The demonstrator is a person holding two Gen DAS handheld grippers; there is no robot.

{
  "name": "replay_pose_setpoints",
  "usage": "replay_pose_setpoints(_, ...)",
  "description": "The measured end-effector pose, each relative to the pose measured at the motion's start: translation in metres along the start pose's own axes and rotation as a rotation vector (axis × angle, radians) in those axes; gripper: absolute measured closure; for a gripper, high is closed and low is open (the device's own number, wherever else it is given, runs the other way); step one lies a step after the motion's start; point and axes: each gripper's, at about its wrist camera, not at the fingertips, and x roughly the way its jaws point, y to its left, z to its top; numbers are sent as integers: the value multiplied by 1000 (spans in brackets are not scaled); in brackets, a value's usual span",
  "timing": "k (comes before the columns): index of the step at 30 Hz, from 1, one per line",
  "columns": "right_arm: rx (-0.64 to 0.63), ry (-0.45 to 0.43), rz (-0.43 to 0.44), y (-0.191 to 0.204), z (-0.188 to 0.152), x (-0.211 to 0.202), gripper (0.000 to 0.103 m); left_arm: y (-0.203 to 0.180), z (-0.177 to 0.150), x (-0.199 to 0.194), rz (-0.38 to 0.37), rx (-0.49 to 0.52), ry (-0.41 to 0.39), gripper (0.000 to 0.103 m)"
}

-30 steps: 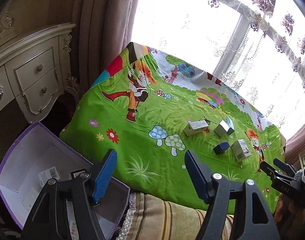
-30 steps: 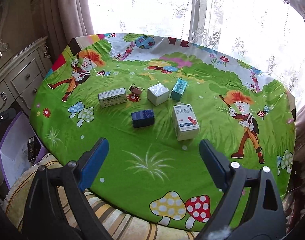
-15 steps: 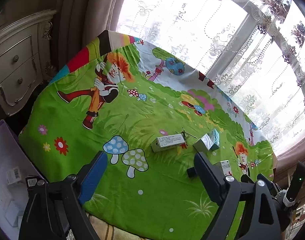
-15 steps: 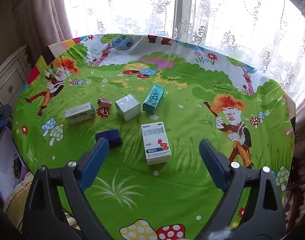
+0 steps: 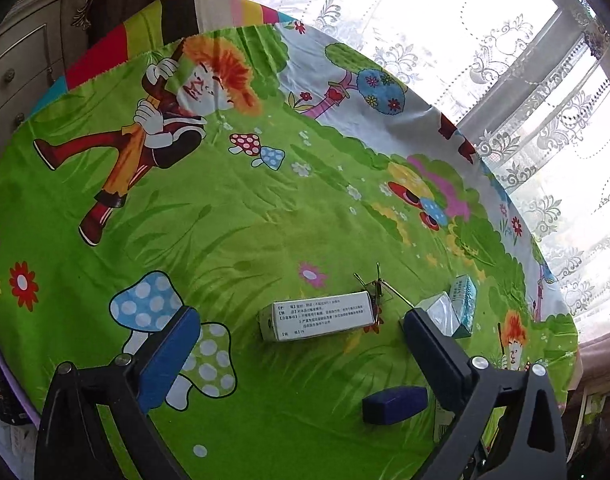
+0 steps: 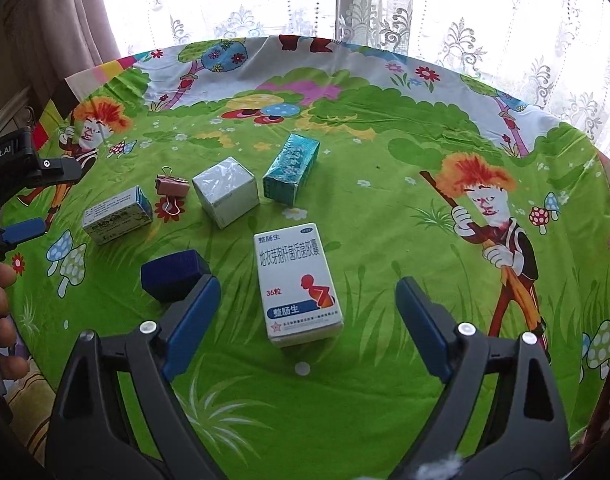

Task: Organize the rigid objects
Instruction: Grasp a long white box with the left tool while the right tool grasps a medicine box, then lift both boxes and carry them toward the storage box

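Small boxes lie on the round table's cartoon cloth (image 6: 385, 208). My right gripper (image 6: 307, 284) hovers over a white medicine box (image 6: 297, 256) with a red figure. Its jaws are closing, the box lies between them, and the pads are clear of it. To its left lie a dark blue box (image 6: 173, 274), a silver cube (image 6: 227, 192), a teal box (image 6: 291, 168), a pink binder clip (image 6: 172, 186) and a long white-green box (image 6: 117, 220). My left gripper (image 5: 299, 316) hangs above that long box (image 5: 319, 320) with its jaws opening and holding nothing. The blue box (image 5: 395, 404) sits by its right finger.
A carved dresser (image 5: 21, 60) stands left of the table. Lace curtains (image 6: 465, 20) over a bright window lie behind it. A purple box rim (image 5: 9, 396) shows at the lower left edge. A striped cushion (image 6: 25, 404) and a person's hand (image 6: 3, 308) are near the table's front-left.
The left gripper swung from above the purple box to over the table near the long box, and its jaws widened. The right gripper moved forward and down toward the white medicine box.
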Motion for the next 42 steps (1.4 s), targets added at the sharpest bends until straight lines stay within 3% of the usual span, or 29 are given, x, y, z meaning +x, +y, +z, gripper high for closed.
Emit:
replay_pose_setpoints(9, 2, 22, 10, -3, -2, 20, 29, -18, -6, 33, 93, 15, 23, 0)
replay_pose_setpoints(13, 11, 37, 26, -5, -4, 27, 44, -19, -8, 41, 133, 43, 32, 1)
replay_pose_setpoints(17, 14, 44, 28, -4, -6, 29, 57, -19, -8, 49, 126, 62, 49, 14)
replay_pose_setpoints(19, 16, 43, 26, -4, -6, 28, 57, -21, -8, 49, 127, 83, 37, 21)
replay_pose_setpoints(29, 43, 32, 30, -6, -10, 18, 58, -12, -16, 33, 67, 111, 29, 21)
replay_pose_setpoints(42, 9, -15, 55, 23, -20, -30, 58, 16, -36, -17, 6, 100, -11, 21)
